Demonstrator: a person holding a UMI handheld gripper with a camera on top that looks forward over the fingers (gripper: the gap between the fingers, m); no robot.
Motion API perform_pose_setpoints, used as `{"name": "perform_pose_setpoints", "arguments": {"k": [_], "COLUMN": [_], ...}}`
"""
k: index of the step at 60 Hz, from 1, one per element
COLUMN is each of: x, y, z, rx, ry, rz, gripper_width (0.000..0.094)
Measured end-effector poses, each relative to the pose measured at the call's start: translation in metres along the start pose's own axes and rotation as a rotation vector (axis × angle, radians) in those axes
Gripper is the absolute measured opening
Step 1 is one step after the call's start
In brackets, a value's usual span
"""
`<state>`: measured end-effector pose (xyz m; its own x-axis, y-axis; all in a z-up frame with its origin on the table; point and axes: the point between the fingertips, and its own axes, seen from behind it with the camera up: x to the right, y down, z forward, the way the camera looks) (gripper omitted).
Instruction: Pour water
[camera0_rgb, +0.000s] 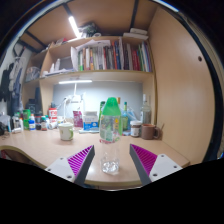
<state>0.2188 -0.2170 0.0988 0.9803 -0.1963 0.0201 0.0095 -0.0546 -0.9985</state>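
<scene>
Two purple-padded fingers of the gripper (112, 160) stand spread wide, and the clear plastic bottle with a green label and green cap (110, 133) stands upright between them on the pale wooden desk (40, 145), with a gap showing at either side, so nothing is gripped. Furthest left along the desk sits a cluster of small bottles and jars (32, 120), too small to tell apart. Next comes a squat white mug (66, 131), well beyond the left finger and left of the bottle; it looks the likeliest vessel to receive the water, though that is only a guess. Right of the bottle stand a few brown and dark containers (140, 128) against the wooden side panel. Above runs a shelf packed with upright books (110, 55). As for progress, the pour seems hardly begun: the bottle appears capped, unlifted and untilted. Closing on it, carrying it over and tipping it all remain.
</scene>
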Motion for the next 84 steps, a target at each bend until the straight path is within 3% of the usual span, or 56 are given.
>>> {"name": "perform_pose_setpoints", "arguments": {"k": [21,25,27,28,47,54,66,72,84], "x": [-0.006,-0.001,0.001,0.002,-0.003,-0.015,-0.056,-0.091,-0.17], "y": [-0.024,-0.028,-0.028,-0.027,-0.029,-0.039,-0.169,-0.215,-0.199], "z": [0.093,0.102,0.106,0.108,0.115,0.121,0.16,0.201,0.268], "rx": [0.083,0.094,0.096,0.093,0.124,0.127,0.296,0.335,0.333], "ry": [0.127,0.141,0.149,0.152,0.142,0.115,0.102,0.096,0.097], "rz": [-0.041,-0.021,-0.015,-0.012,-0.034,-0.078,-0.538,-0.913,-1.64], "gripper_width": [0.0797,0.0748,0.0616,0.0597,0.046,0.0459,0.0461,0.0457,0.0456]}}
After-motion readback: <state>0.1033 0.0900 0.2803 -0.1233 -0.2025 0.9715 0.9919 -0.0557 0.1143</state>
